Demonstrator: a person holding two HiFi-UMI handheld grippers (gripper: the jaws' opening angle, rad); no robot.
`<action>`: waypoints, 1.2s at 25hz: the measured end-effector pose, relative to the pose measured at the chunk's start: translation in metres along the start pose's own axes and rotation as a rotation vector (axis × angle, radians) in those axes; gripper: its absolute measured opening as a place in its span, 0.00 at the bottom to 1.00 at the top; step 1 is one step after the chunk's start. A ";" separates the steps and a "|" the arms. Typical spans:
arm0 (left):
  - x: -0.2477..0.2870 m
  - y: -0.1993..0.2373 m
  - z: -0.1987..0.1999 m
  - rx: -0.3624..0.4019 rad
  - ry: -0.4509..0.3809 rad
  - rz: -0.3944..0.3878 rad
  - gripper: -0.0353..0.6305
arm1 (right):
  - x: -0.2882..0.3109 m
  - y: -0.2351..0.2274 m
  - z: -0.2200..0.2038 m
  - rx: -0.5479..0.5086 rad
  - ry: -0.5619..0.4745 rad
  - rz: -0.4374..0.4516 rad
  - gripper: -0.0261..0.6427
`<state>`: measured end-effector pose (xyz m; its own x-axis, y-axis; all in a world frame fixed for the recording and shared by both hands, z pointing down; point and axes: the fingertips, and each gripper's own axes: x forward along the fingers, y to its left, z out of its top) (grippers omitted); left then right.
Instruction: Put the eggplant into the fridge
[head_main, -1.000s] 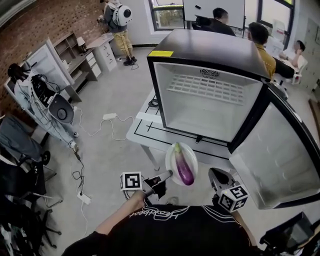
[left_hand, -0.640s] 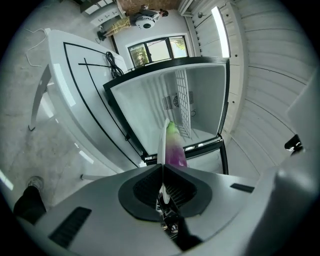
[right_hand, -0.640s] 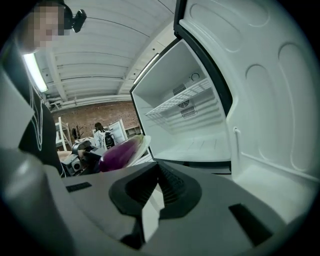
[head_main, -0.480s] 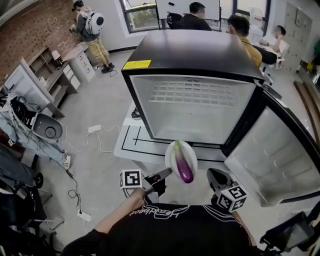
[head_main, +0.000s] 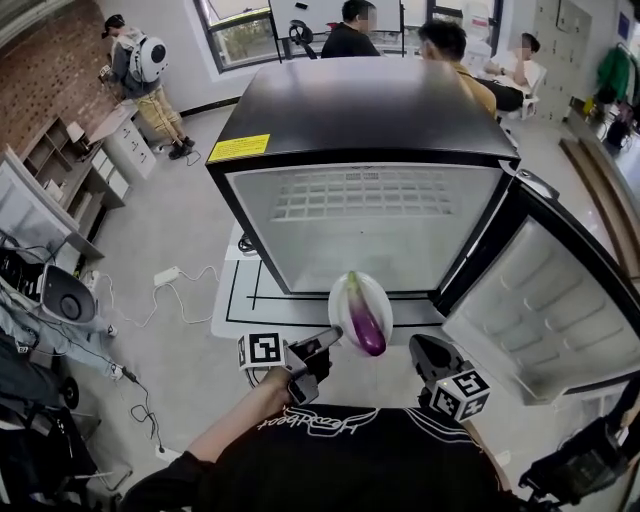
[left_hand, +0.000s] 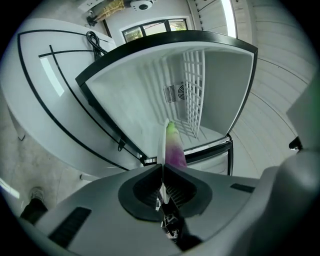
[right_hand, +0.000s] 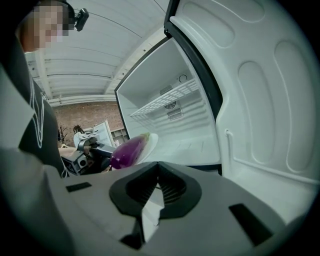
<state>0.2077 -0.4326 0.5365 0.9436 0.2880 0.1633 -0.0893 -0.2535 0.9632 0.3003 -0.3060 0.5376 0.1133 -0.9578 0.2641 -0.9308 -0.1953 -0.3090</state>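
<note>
A purple eggplant (head_main: 364, 320) with a green stem end lies on a white plate (head_main: 347, 290). My left gripper (head_main: 326, 341) is shut on the plate's near rim and holds it up in front of the open black fridge (head_main: 360, 110). In the left gripper view the plate (left_hand: 163, 142) shows edge-on between the jaws, with the eggplant (left_hand: 175, 151) on its right. The fridge's white inside (head_main: 380, 235) has one wire shelf (head_main: 370, 195). My right gripper (head_main: 424, 352) hangs shut and empty to the right of the plate, next to the open door (head_main: 545, 300).
The fridge stands on a white table (head_main: 232, 300) marked with black lines. Its door swings out to the right. Cables (head_main: 150, 290) trail over the floor at left. Several people are at the back of the room.
Both grippers and the plate with the eggplant have come closer to the fridge opening. The plate's far rim now overlaps the fridge's lower front edge. The grip on the plate is unchanged.
</note>
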 end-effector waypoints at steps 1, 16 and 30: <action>0.003 0.000 0.004 0.003 0.004 -0.004 0.08 | 0.001 -0.001 0.000 0.001 0.000 -0.007 0.05; 0.037 0.012 0.055 0.057 0.051 -0.013 0.08 | 0.031 -0.001 0.001 0.014 -0.033 -0.080 0.05; 0.083 0.037 0.089 0.052 0.005 0.103 0.08 | 0.031 -0.008 -0.009 0.034 -0.030 -0.138 0.05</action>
<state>0.3112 -0.4997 0.5668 0.9287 0.2622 0.2623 -0.1693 -0.3296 0.9288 0.3079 -0.3323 0.5561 0.2501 -0.9273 0.2786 -0.8933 -0.3319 -0.3029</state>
